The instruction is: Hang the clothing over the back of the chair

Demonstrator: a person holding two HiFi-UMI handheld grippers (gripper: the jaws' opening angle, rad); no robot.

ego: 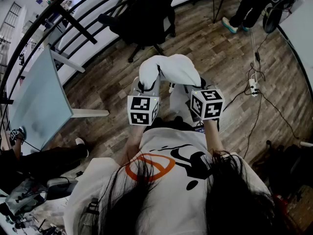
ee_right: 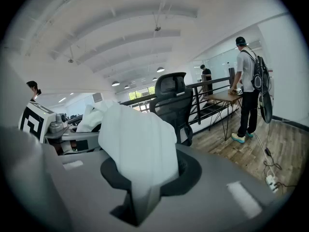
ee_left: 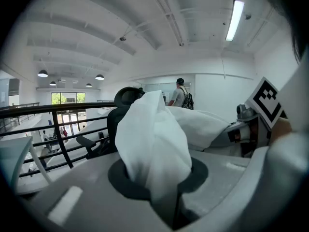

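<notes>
A white garment (ego: 168,70) hangs bunched between my two grippers, held up in front of me above the wood floor. My left gripper (ego: 146,85) is shut on one end of it, and white cloth (ee_left: 154,149) wells up out of its jaws. My right gripper (ego: 193,84) is shut on the other end, with the cloth (ee_right: 137,144) filling its jaws too. The black office chair (ego: 146,18) stands just beyond the garment, apart from it. Its headrest and back (ee_right: 171,103) rise behind the cloth in the right gripper view, and the chair (ee_left: 120,105) shows past the cloth in the left gripper view.
A dark railing (ego: 63,18) runs behind the chair. A glass-topped table (ego: 39,97) stands at the left. A person (ego: 249,4) stands at the far right beside a wooden desk (ee_right: 224,96). A power strip (ego: 253,86) with cables lies on the floor to the right.
</notes>
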